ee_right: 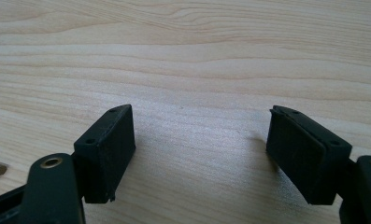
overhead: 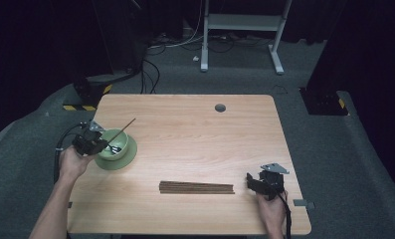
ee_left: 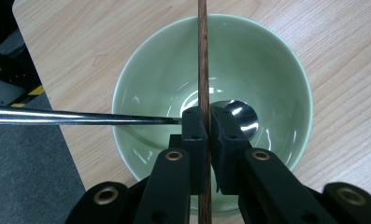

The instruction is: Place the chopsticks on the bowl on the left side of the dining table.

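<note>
While clamping chopstick [ee_left: 203, 56], left tool [ee_left: 208, 122] closed

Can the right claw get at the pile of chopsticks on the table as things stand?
Probably yes: the right claw is open, holds nothing, and only bare table lies between it and the chopsticks just beside it.

Counter [overhead: 195, 134]: light wood top w/ rounded corners, centre of frame; round dark cable port [overhead: 220, 107] near its far edge, upper centre. Floor [overhead: 235, 82]: grey carpet all round. White frame legs [overhead: 241, 22], top centre, w/ two feet on the carpet. Loose cables [overhead: 150, 69] run across the floor, upper left of centre. Black stand bases w/ yellow-black hazard tape: one at left [overhead: 85, 94], just off the counter's far-left corner; one at right [overhead: 324, 99], beside the far-right corner. Background beyond: dark.
</note>
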Demonstrator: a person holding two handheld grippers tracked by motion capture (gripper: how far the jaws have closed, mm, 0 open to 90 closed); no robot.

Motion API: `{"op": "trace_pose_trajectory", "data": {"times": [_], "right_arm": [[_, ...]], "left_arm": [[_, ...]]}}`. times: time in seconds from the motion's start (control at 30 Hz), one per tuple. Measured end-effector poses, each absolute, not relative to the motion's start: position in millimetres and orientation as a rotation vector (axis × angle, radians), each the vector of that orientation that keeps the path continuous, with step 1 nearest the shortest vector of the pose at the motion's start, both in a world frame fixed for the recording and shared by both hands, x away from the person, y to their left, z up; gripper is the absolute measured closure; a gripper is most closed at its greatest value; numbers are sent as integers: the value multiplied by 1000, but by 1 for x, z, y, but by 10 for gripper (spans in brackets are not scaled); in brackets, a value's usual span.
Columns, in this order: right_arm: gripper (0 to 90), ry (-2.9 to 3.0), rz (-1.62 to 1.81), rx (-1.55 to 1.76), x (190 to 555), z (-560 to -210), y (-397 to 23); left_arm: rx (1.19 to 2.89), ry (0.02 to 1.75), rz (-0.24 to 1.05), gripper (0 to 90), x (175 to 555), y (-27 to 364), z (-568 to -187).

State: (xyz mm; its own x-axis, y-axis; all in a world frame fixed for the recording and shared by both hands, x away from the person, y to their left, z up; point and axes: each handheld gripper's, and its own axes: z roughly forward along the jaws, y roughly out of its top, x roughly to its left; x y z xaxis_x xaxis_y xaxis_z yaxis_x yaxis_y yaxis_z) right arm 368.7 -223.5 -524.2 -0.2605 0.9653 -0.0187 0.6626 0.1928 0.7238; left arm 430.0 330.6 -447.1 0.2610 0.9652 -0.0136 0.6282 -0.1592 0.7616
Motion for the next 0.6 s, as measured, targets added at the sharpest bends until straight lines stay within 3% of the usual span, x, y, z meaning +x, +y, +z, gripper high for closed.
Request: {"op": "trace_pose_trajectory", "data": {"times": [0.6], "right_arm": [[232, 1997, 838, 1517, 369, -524, -223]], "left_arm": [[1856, 1456, 658, 834, 433, 332, -451]]}}
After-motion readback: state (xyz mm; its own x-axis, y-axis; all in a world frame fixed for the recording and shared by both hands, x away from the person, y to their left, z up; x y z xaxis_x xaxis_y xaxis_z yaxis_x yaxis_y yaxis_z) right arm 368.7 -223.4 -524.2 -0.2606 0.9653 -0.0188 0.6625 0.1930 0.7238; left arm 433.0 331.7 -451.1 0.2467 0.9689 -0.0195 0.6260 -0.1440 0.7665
